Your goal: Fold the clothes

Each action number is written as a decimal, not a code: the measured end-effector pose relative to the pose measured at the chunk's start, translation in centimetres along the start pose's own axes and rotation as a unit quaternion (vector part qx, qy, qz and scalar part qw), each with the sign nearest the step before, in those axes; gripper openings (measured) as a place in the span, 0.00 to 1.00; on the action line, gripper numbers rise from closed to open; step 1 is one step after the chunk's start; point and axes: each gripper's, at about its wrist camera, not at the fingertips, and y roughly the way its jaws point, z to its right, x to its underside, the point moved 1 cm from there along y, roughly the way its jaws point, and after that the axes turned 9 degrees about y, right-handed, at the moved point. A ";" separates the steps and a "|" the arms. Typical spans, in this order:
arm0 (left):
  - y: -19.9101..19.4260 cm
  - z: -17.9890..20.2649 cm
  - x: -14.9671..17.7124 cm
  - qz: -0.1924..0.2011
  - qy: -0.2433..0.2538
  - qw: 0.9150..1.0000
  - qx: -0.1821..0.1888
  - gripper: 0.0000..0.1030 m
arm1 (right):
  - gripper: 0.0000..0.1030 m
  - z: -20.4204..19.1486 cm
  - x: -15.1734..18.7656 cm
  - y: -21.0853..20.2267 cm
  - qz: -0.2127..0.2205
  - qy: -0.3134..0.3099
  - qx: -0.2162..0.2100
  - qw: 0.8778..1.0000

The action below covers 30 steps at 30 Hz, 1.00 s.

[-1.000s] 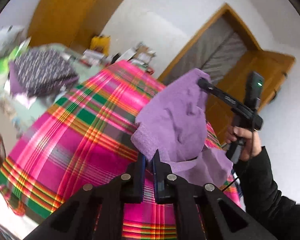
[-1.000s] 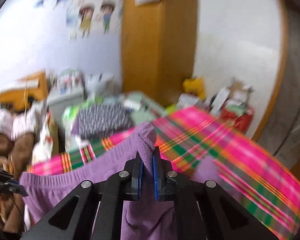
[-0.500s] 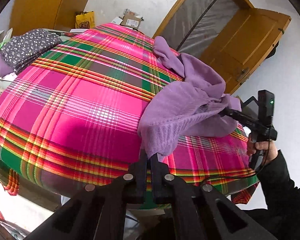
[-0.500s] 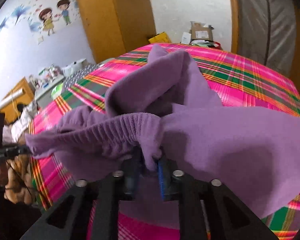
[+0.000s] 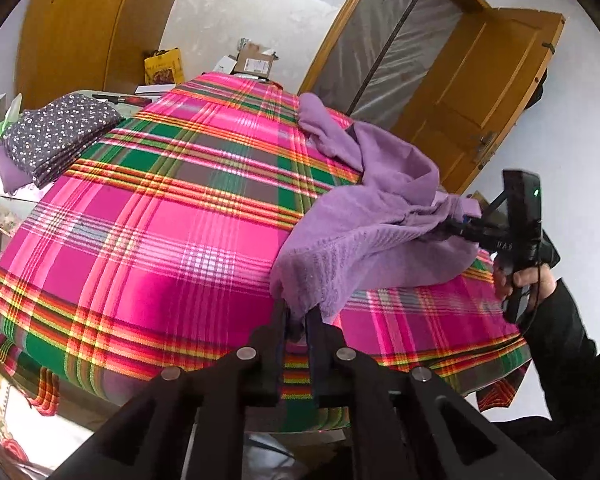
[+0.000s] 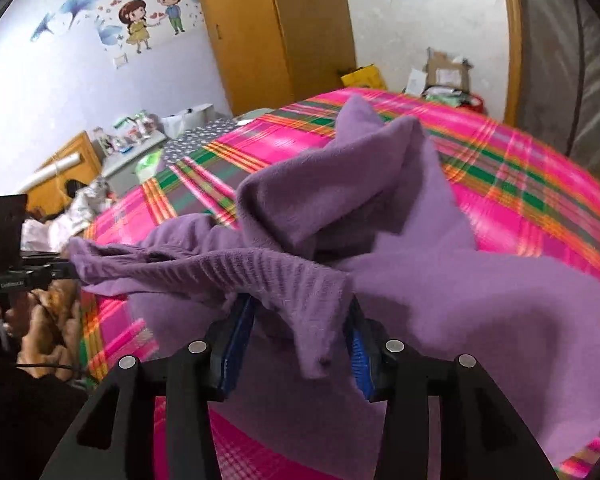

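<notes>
1. On the near right part of the bench (image 5: 148,216), which wears a pink plaid cloth, the purple garment (image 5: 380,216) lies bunched, with one thin end trailing away toward 12 o'clock in the left wrist view.

2. The left gripper (image 5: 296,320) has its jaws pressed nearly together, pinching the ribbed hem at the garment's near corner; that corner sits right at the jaws, at 12 o'clock from them.

3. The right gripper (image 6: 296,344) shows its jaws spread wide, blue pads visible on both sides. The ribbed band (image 6: 260,272) drapes over and between them, hanging loose; I judge it is not clamped.

4. The relation that matters: the ribbed hem runs as one line between the two tools. In the right wrist view it stretches from the right jaws out toward 9 o'clock, where the left gripper (image 6: 66,270) holds its far end. In the left wrist view the right gripper (image 5: 460,226) sits at about 2 o'clock, with cloth gathered over its tips.

5. So the hem's long axis lies across the person's front, while the body of the garment heaps beyond it, toward 12 o'clock in both views.

6. A folded dotted dark cloth (image 5: 56,136) rests at the bench's far left, at 10 o'clock, well apart from the purple piece.
</notes>
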 end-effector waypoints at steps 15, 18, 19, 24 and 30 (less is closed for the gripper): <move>0.4 -1.5 -1.4 0.013 -0.029 0.999 0.041 0.15 | 0.14 -1.0 0.2 -1.8 0.044 0.016 0.009 0.999; 0.3 -1.6 -1.9 0.026 -0.039 0.997 0.054 0.15 | 0.12 -1.6 -0.6 -2.3 0.065 0.011 0.027 0.997; 0.1 -1.6 -2.0 0.033 -0.040 0.997 0.056 0.14 | 0.11 -1.8 -0.9 -2.6 0.074 0.009 0.032 0.997; -1.1 -0.3 -3.3 0.062 -0.016 0.996 0.054 0.04 | 0.10 -3.6 -3.2 -4.9 0.128 -0.013 0.070 0.989; -3.2 4.0 -6.9 0.109 0.056 0.990 0.070 0.03 | 0.09 -4.8 -6.3 -9.7 0.215 -0.023 0.129 0.968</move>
